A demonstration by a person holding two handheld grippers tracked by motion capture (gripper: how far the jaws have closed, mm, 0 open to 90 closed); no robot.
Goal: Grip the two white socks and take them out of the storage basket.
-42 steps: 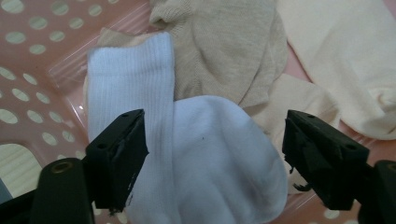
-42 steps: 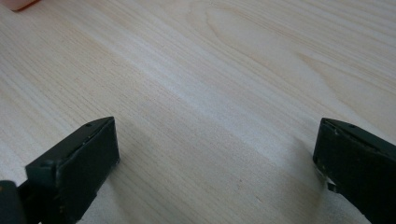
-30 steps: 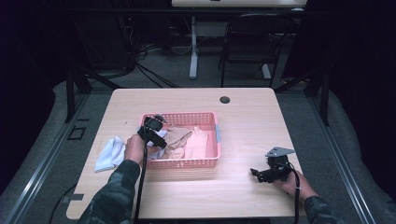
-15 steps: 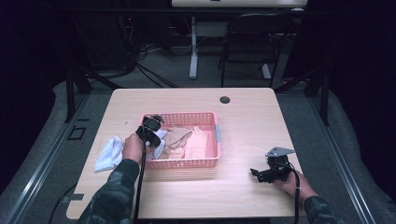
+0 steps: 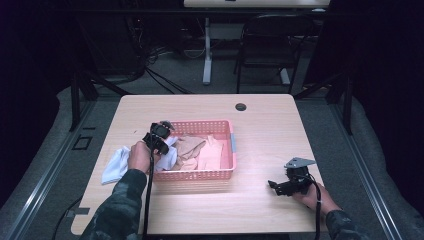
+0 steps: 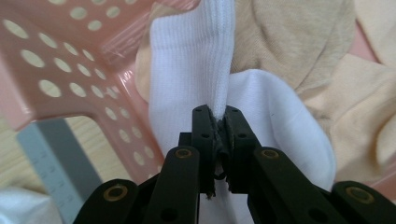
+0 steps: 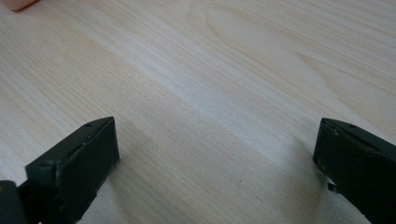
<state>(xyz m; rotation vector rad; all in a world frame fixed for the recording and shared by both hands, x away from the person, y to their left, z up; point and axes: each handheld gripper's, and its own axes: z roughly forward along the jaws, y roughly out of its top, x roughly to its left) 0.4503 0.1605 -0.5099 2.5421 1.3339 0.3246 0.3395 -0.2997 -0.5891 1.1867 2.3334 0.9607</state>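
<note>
A light wooden table [image 5: 260, 125] stands in a dark room with grey floor. On it are one pink basket [image 5: 225, 127] and one white cloth [image 5: 114, 165] beside it. The left gripper [image 6: 218, 122] has just closed, pinching a white sock [image 6: 191, 60] at the basket's left wall. The right gripper [image 7: 215, 158] rests spread wide.
</note>
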